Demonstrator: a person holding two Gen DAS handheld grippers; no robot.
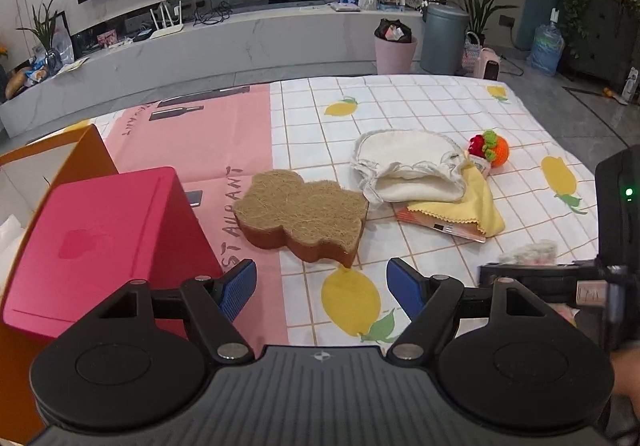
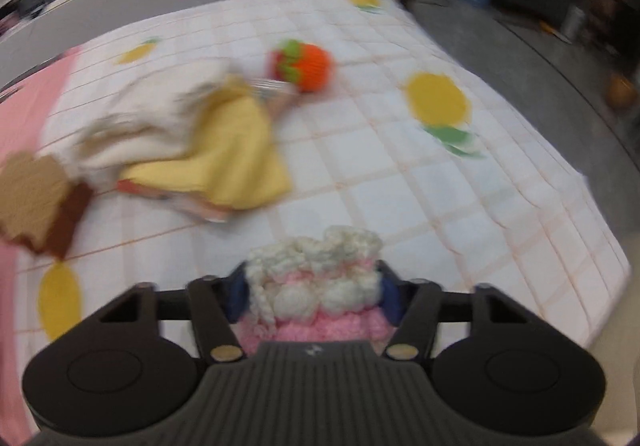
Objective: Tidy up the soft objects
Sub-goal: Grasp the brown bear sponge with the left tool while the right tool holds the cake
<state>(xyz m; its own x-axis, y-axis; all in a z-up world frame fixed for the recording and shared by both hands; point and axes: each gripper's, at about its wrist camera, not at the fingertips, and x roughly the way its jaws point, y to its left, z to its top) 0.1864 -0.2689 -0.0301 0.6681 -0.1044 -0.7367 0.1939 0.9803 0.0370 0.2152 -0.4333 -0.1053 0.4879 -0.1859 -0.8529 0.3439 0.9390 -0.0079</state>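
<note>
- The fluffy pink-and-white knitted plush piece [image 2: 314,286] sits between the blue pads of the right gripper [image 2: 312,296], which appear clamped on its two sides; the view is blurred, so how firm the grip is I cannot tell.
- It looks squashy: white tufted bobbles on top, pink fuzz below, bulging above the pads.
- The left gripper [image 1: 321,288] stands wide apart and empty, hovering over the lemon-print checked tablecloth [image 1: 400,105].
- Just ahead of the left gripper lies the brown coir-topped scouring sponge [image 1: 302,215], untouched.
- Farther ahead and to its right lie the cream drawstring cloth pouch [image 1: 404,169], the yellow scalloped-edge cloth [image 1: 478,201] and the orange-and-red crocheted fruit toy [image 1: 490,147], all loose.
- Left of the left gripper stands an open pink box [image 1: 100,242], probably the destination.
- Judging from this, sorting has barely begun: one item in hand, four left.
</note>
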